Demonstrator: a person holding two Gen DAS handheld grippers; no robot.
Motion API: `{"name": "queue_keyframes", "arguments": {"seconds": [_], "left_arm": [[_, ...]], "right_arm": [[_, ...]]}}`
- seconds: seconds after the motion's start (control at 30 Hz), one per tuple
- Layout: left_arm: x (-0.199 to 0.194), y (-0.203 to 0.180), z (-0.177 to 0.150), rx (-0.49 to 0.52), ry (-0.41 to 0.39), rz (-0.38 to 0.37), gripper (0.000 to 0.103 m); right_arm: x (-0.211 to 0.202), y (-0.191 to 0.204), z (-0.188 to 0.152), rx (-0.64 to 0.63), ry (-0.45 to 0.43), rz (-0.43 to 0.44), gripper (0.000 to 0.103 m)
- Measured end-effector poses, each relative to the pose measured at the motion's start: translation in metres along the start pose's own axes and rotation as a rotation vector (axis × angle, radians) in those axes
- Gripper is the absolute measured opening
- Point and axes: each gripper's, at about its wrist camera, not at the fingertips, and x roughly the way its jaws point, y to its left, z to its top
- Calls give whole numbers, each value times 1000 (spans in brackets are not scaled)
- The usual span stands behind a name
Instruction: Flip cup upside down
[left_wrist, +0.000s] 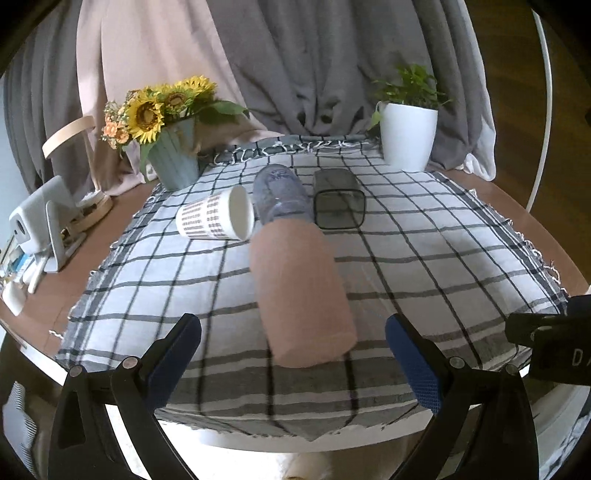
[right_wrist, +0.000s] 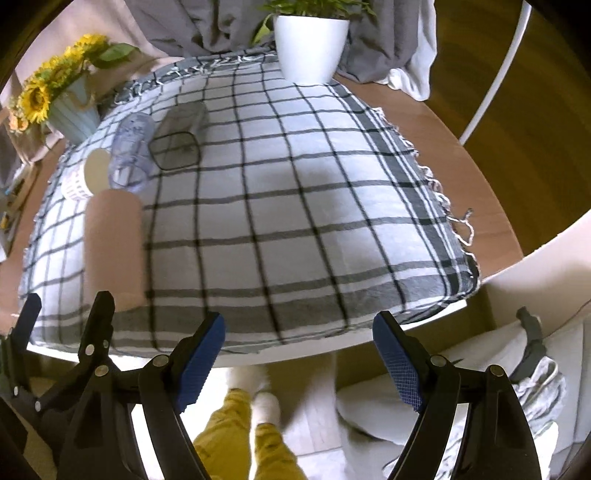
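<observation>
Round tabletop (left_wrist: 491, 206) under a checked cloth (left_wrist: 424, 251), and four cups are down on their sides in a cluster at the centre. Biggest is the pink cup (left_wrist: 301, 291), lying lengthwise, its base towards the near edge. Beyond it lie the clear cup (left_wrist: 282, 195), a dark square glass (left_wrist: 338, 201) on the right, and a white patterned cup (left_wrist: 216, 218) on the left, mouth facing right. Sunflower pot (left_wrist: 173, 155) far left, white plant pot (left_wrist: 406, 136) far right. Left tongs (left_wrist: 293, 354) gape wide, holding nothing, hovering at the near edge with the pink cup's base between and just ahead of the tips. Right tongs (right_wrist: 299, 354), equally wide and empty, sit off the near edge, the pink cup (right_wrist: 114, 243) ahead to their left.
</observation>
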Motion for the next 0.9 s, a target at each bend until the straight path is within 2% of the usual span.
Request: {"name": "queue_keyframes", "arguments": {"seconds": [0.3, 0.37, 0.5, 0.67, 0.9], "left_arm": [[27, -21, -12, 42, -14, 79, 93], [34, -21, -12, 33, 4, 84, 86], [43, -19, -13, 18, 15, 101, 82], [50, -19, -14, 29, 31, 101, 67], [48, -13, -9, 12, 63, 72, 66]], "right_arm": [[23, -9, -1, -13, 37, -32, 82], [26, -9, -3, -12, 45, -27, 82], [31, -8, -2, -8, 55, -13, 82], [36, -6, 0, -8, 65, -13, 82], [33, 0, 2, -22, 60, 2, 82]]}}
